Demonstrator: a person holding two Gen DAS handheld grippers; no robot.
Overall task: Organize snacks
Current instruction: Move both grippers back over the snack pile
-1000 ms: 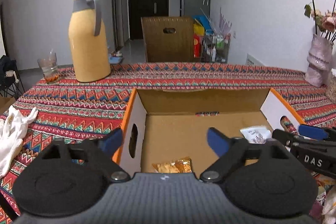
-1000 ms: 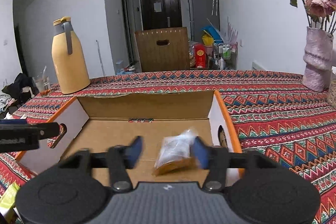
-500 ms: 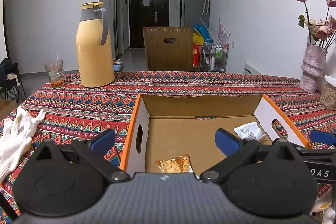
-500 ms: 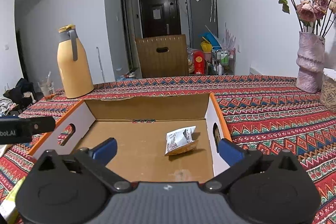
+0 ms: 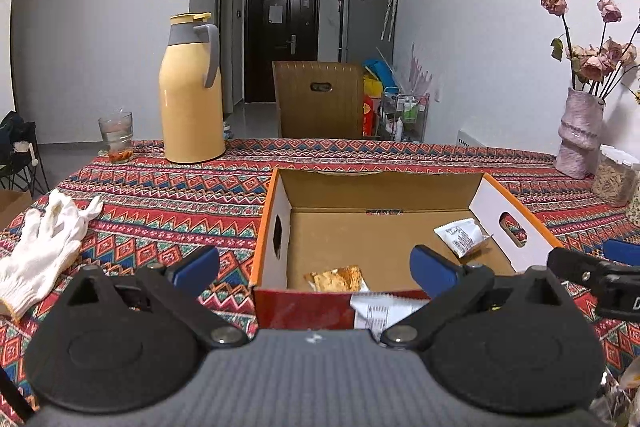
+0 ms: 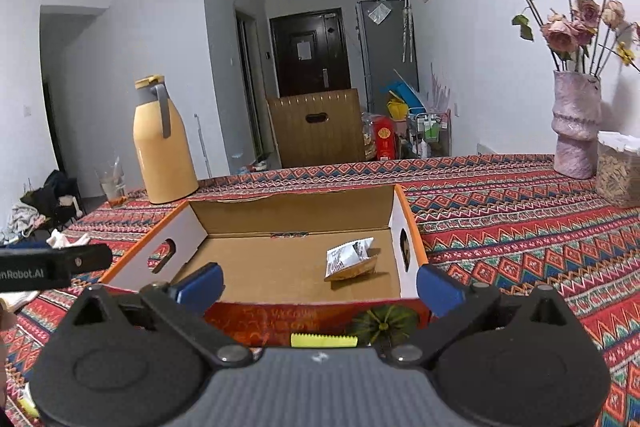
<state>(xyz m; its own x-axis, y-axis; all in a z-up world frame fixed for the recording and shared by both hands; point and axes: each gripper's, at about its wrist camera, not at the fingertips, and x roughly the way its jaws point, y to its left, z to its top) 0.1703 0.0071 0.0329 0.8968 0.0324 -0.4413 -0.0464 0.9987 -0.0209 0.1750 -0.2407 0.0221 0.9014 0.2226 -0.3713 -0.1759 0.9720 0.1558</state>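
An open cardboard box [image 5: 276, 211] [image 6: 408, 227] with orange rims stands on the patterned tablecloth. Inside lie a golden snack packet [image 5: 336, 279] near the front left and a white-and-orange packet [image 5: 460, 237] [image 6: 350, 259] by the right wall. Another white packet [image 5: 374, 311] lies against the box's red front, and a yellow packet edge [image 6: 324, 340] shows before it. My left gripper [image 5: 314, 269] is open and empty, held back from the box front. My right gripper [image 6: 318, 283] is open and empty too, just before the front wall.
A yellow thermos jug [image 5: 192, 91] and a glass [image 5: 116, 137] stand at the back left. A white glove [image 5: 44, 231] lies left of the box. A pink vase with dried roses [image 6: 576, 123] and a lidded jar [image 6: 618, 175] stand at the back right.
Both grippers drew back from inside the box and their jaws spread wide. The right one let go of the white-and-orange packet, which now lies in the box.
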